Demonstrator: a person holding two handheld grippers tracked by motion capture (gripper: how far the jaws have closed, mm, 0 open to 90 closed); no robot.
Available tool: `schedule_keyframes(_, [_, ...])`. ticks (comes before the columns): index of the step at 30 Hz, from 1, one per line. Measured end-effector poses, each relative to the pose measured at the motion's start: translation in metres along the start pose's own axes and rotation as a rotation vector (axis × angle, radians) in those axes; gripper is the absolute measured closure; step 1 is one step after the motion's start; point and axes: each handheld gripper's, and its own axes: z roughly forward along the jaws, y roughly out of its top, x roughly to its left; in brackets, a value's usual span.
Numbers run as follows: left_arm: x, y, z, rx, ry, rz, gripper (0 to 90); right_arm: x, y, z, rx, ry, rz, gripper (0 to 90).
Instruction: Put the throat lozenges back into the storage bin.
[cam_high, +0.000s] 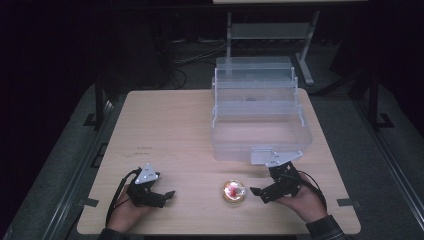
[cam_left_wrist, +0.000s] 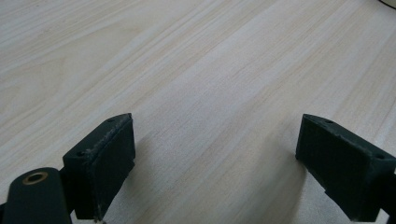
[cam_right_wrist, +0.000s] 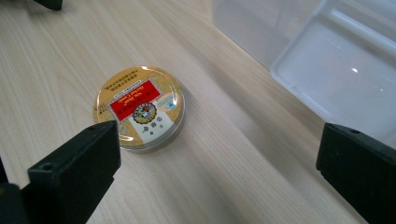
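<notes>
i've got the right gripper (cam_high: 259, 192) low w/ jaws apart beside the balm tin (cam_high: 233, 192), lined up to grab; left gripper (cam_high: 167, 195) rests on the desk (cam_high: 165, 125), jaws apart too.

— What lies on the surface (cam_high: 170, 125)?

— A small round tin (cam_high: 234, 192) with a gold rim and a red label, lying flat near the front edge. Behind it stands a clear plastic box (cam_high: 257, 112) with stepped tiers, toward the far right.

— And the hands?

— Both come in from the bottom. The left claw (cam_high: 167, 195) rests at the front left, well apart from the tin, a grey three-cornered plate on top. The right claw (cam_high: 257, 192) sits just beside the tin on its right, jaws spread, pointing toward it, not touching.

— The tin and the box?

— Near, but apart.
</notes>
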Motion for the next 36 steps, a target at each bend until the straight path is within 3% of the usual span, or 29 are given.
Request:
schedule_keyframes(15, [0.0, 0.0, 0.0, 0.0, 0.0, 0.0, 11.0, 0.012, 0.012, 0.012, 0.006, 0.052, -0.026, 0.0])
schedule_keyframes(36, [0.0, 0.0, 0.0, 0.001, 0.0, 0.0, 11.0, 0.029, 0.023, 0.035, 0.05, 0.074, -0.094, 1.1])
